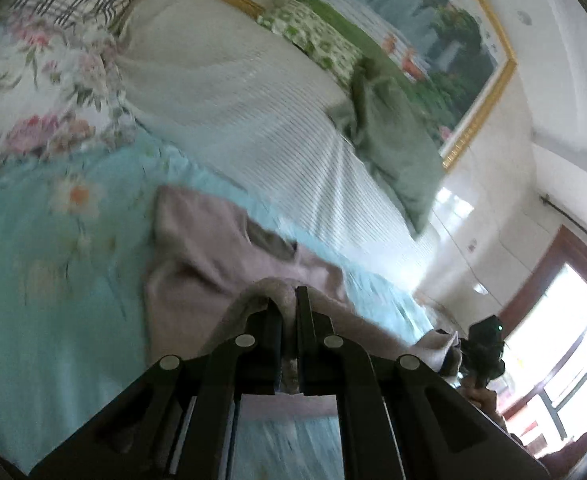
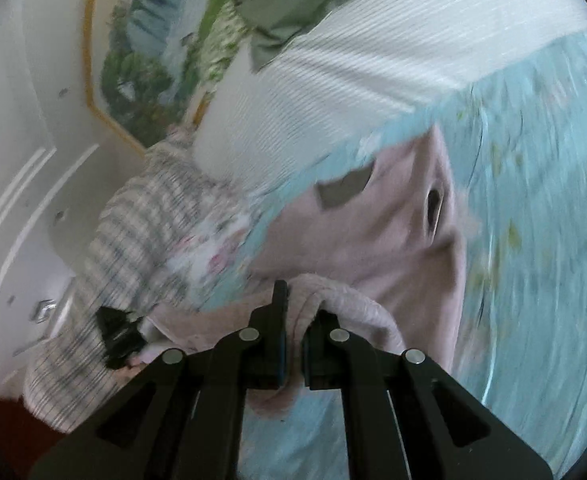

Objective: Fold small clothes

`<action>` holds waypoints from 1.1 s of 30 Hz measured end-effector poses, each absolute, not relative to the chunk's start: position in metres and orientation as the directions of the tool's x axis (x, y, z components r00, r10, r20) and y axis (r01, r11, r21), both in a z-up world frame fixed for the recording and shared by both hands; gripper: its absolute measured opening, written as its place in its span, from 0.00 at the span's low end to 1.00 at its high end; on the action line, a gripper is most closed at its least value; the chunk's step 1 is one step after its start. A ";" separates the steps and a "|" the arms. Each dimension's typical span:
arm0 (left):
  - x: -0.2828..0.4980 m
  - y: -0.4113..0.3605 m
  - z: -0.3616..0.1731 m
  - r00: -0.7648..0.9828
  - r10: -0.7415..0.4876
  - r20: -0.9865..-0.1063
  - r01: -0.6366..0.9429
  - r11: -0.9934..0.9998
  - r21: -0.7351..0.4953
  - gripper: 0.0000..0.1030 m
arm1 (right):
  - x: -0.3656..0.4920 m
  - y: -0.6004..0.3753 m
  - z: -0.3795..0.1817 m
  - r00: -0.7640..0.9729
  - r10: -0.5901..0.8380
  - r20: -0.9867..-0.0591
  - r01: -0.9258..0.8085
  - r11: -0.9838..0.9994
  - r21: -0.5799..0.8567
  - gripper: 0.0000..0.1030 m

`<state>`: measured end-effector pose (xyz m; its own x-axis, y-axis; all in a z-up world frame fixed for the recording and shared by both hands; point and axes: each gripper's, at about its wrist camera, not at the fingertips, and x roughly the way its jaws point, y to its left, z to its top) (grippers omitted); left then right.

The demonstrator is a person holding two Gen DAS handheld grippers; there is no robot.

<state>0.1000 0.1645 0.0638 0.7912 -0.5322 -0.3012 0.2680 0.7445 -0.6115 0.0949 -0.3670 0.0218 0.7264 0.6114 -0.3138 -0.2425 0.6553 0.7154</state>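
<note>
the left tongs (image 1: 289, 304) are clamped on an edge of the pink garment (image 1: 197, 248), and the cloth is bunched between the black fingers (image 1: 271, 320). the right tongs (image 2: 295, 304) are clamped on another edge of the same garment (image 2: 377, 236), with a thick roll of pink cloth between them. the garment hangs from both tongs and its far part lies on the bed (image 1: 33, 240), on a light blue sheet with flowers. behind it there is a white striped blanket (image 1: 229, 92), a green cloth (image 1: 393, 140) and a floral pillow (image 1: 41, 80). a framed painting (image 1: 433, 20) is on the wall. in the left view the right tongs (image 1: 483, 350) are small at the right side. both views are blurred.
</note>
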 end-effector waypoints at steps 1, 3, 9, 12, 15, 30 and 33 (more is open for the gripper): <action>0.117 0.166 0.067 0.799 -0.517 -0.307 0.254 0.753 -0.607 0.03 | 0.115 -0.370 0.025 0.737 0.591 -0.328 -0.219 0.668 0.712 0.07; 0.150 0.166 0.069 0.809 -0.486 -0.330 0.221 0.773 -0.595 0.03 | 0.144 -0.375 0.028 0.750 0.565 -0.344 -0.192 0.684 0.704 0.07; 0.252 0.157 0.062 0.796 -0.415 -0.440 0.150 0.840 -0.521 0.03 | 0.235 -0.389 0.022 0.759 0.506 -0.411 -0.096 0.710 0.698 0.07; 0.294 0.155 0.050 0.785 -0.381 -0.489 0.114 0.864 -0.490 0.03 | 0.268 -0.396 0.012 0.755 0.476 -0.451 -0.046 0.724 0.688 0.07; 0.330 0.156 0.032 0.776 -0.340 -0.532 0.058 0.878 -0.476 0.03 | 0.297 -0.397 -0.004 0.741 0.456 -0.493 -0.009 0.741 0.672 0.07; 0.296 0.117 -0.012 0.677 -0.402 -0.617 0.127 0.889 -0.440 0.34 | 0.257 -0.387 -0.007 0.734 0.499 -0.460 -0.089 0.742 0.664 0.39; 0.283 0.066 -0.022 0.566 -0.498 -0.657 0.269 0.865 -0.424 0.34 | 0.261 -0.318 -0.006 0.575 0.577 -0.580 -0.268 0.803 0.532 0.39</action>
